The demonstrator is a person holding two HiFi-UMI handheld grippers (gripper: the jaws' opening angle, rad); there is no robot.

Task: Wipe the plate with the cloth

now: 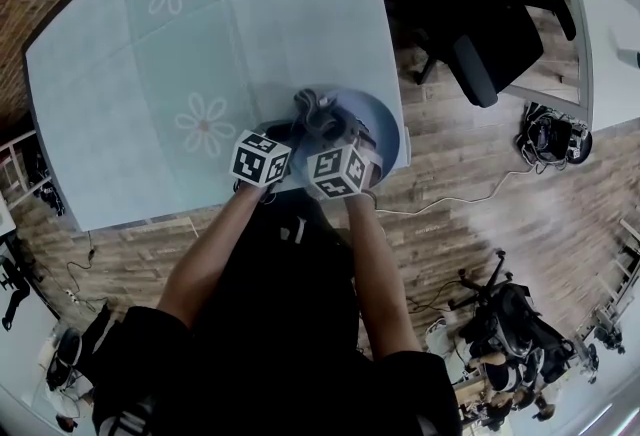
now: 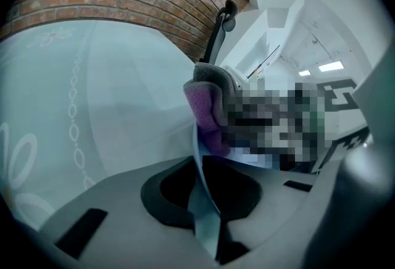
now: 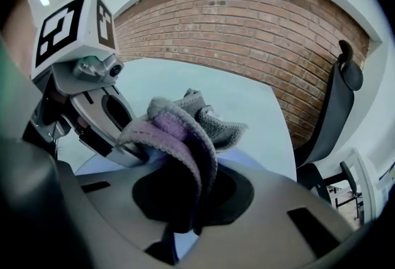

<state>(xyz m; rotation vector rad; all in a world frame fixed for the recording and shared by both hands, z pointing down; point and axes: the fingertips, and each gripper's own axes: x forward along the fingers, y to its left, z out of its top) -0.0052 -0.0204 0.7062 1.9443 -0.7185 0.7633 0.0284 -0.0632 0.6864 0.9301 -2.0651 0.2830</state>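
Observation:
A blue plate point(image 1: 388, 129) lies at the near right corner of the table point(image 1: 150, 104). My left gripper point(image 1: 285, 136) is shut on the plate's near rim; in the left gripper view the thin rim point(image 2: 199, 157) runs edge-on between the jaws of this gripper point(image 2: 207, 203). A grey and purple cloth point(image 1: 318, 112) is bunched over the plate. My right gripper point(image 1: 338, 136) is shut on it. In the right gripper view the cloth point(image 3: 182, 135) hangs folded out of that gripper point(image 3: 188, 203), and the left gripper point(image 3: 92, 107) is close at the left, with the plate point(image 3: 99, 166) beneath.
The table wears a pale blue cover with flower prints point(image 1: 204, 122). A black office chair point(image 1: 490, 34) stands just past the table's right edge on the wooden floor. A brick wall point(image 3: 247, 33) rises behind the table. Cables point(image 1: 470, 199) trail over the floor.

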